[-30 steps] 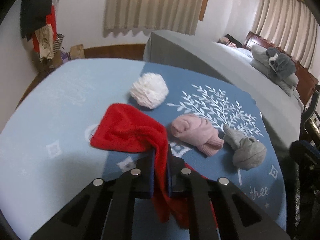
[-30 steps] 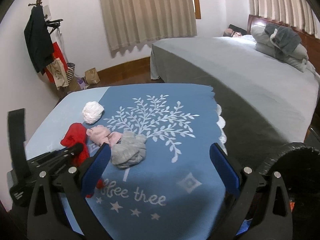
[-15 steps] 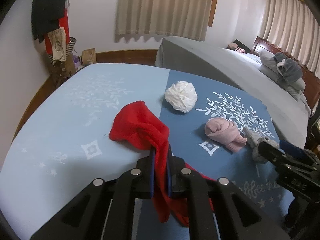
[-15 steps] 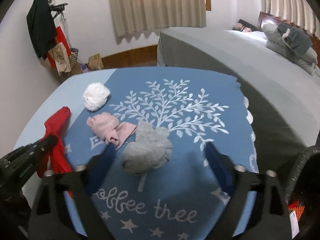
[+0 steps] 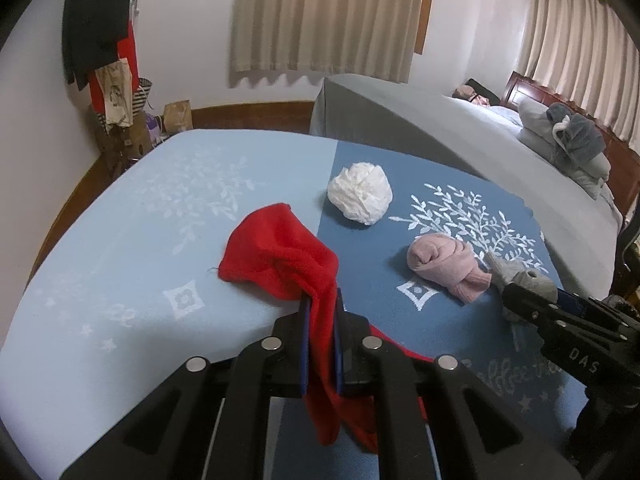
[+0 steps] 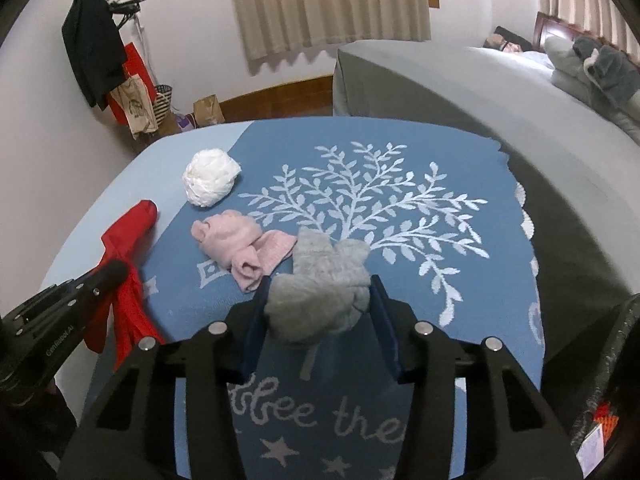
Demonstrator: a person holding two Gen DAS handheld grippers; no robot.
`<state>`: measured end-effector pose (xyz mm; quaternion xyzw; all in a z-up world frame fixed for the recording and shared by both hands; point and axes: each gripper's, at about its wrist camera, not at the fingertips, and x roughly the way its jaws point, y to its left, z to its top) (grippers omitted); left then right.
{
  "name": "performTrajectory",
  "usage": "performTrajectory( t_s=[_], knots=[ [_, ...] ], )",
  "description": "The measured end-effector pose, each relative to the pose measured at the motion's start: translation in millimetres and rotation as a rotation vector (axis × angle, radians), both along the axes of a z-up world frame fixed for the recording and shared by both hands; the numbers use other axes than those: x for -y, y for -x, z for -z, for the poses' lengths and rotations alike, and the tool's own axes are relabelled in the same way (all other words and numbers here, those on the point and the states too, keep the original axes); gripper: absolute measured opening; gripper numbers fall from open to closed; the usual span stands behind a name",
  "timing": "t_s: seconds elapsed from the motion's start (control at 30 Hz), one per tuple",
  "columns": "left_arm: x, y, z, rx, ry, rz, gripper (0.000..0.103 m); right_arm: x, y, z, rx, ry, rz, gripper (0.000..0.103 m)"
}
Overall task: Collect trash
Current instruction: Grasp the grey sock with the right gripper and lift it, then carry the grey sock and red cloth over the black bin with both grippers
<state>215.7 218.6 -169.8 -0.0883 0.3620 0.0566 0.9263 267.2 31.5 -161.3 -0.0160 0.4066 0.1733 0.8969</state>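
Left gripper [image 5: 320,344], stamped "GenRobot.AI" in the right wrist view: jaws pressed together on a soft red fleece cloth [image 5: 288,256], whose free end lies on the pale-blue half of the desk [image 5: 120,240], unchanged from a second ago. Beyond it, a crumpled white paper ball [image 6: 210,182]; nearer and to its right, a rolled pink knit sock [image 6: 240,244]. Right gripper [image 6: 320,312], marked "DAS" in the left wrist view: jaws, spread wide a second ago, have just been closing and now pinch a bundled grey sock [image 6: 320,300] at the near edge. The dark-blue cloth carries a white tree motif, stars and script reading "…ffee tree".
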Motion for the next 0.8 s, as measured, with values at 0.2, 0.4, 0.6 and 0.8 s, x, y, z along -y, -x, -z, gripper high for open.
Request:
performTrajectory(
  t_s=[0.2, 0.4, 0.6, 0.8],
  knots=[
    [8, 7, -13, 0.031, 0.001, 0.008, 0.009, 11, 11, -24, 0.046, -0.035, 0.009, 0.046],
    [22, 18, -31, 0.070, 0.011, 0.035, 0.009, 26, 25, -44, 0.081, -0.066, 0.020, 0.046],
    [41, 31, -49, 0.109, 0.018, 0.074, 0.009, 40, 38, -61, 0.106, -0.089, 0.033, 0.046],
    [61, 41, -65, 0.140, 0.022, 0.116, 0.009, 53, 53, -75, 0.129, -0.099, 0.043, 0.046]
  ],
)
